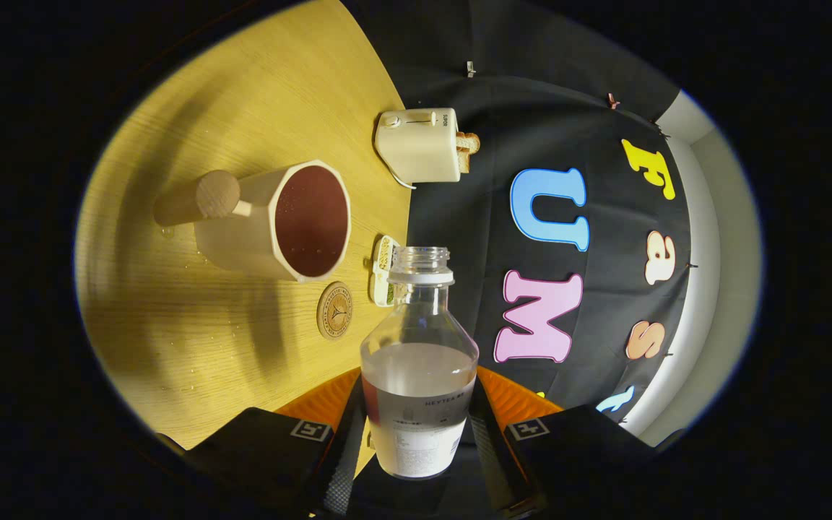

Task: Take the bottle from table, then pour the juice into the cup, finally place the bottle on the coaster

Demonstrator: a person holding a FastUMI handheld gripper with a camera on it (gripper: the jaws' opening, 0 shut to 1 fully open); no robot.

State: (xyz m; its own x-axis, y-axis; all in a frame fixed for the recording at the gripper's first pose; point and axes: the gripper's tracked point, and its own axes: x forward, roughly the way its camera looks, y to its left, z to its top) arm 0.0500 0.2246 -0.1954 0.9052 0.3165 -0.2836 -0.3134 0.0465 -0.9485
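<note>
My gripper (416,433) is shut on a clear, uncapped bottle (419,375), both fingers pressing on its labelled lower body. Pale liquid fills roughly the bottle's lower half, and its open mouth points away from me. The whole scene looks rolled sideways, with the wooden table (243,94) to the bottle's left. On the table beyond the fingers stands a beige cup (279,224) with a round wooden handle; its inside looks dark reddish-brown. A small round wooden coaster (334,310) lies between the cup and the bottle, with nothing on it.
A cream toaster (419,144) with bread slices sticking out stands at the table's far edge by the black cloth wall. A small pale object (384,271) lies just behind the bottle's neck. Small drops speckle the table near the cup.
</note>
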